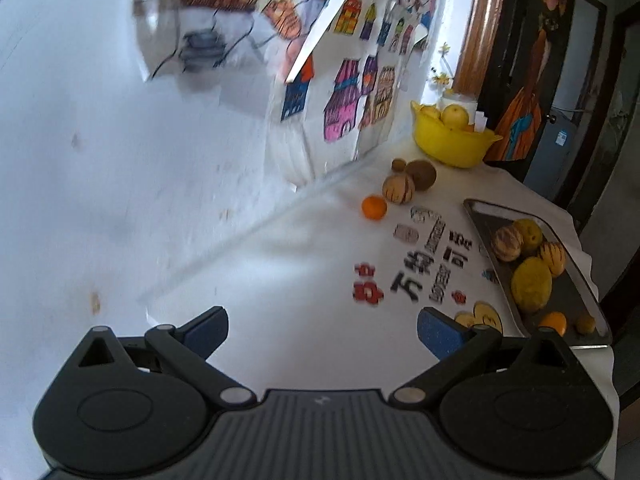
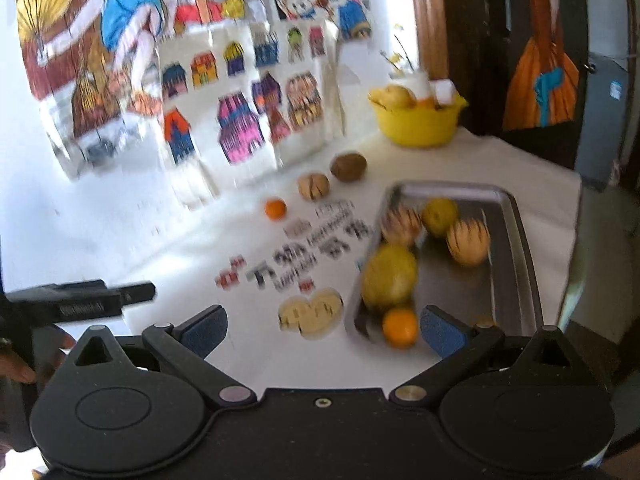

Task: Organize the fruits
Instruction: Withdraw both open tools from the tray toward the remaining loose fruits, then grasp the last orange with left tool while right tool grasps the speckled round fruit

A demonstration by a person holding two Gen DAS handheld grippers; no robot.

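Note:
A metal tray (image 1: 478,210) (image 2: 516,236) lies at the table's right and holds several fruits: a big yellow one (image 1: 532,284) (image 2: 390,276), striped melons (image 1: 507,243) (image 2: 468,242) and a small orange (image 1: 553,322) (image 2: 400,327). Loose on the white cloth near the wall lie an orange (image 1: 374,207) (image 2: 275,208), a striped fruit (image 1: 398,189) (image 2: 313,186) and a brown fruit (image 1: 421,175) (image 2: 348,167). My left gripper (image 1: 322,334) is open and empty, left of the tray. My right gripper (image 2: 322,332) is open and empty near the tray's front corner.
A yellow bowl (image 1: 452,142) (image 2: 416,124) with fruit stands at the back. Coloured drawings (image 2: 224,120) lean against the wall. Printed stickers (image 1: 424,264) mark the cloth. The table's right edge drops off beyond the tray. The other hand-held gripper (image 2: 80,300) shows at the left of the right wrist view.

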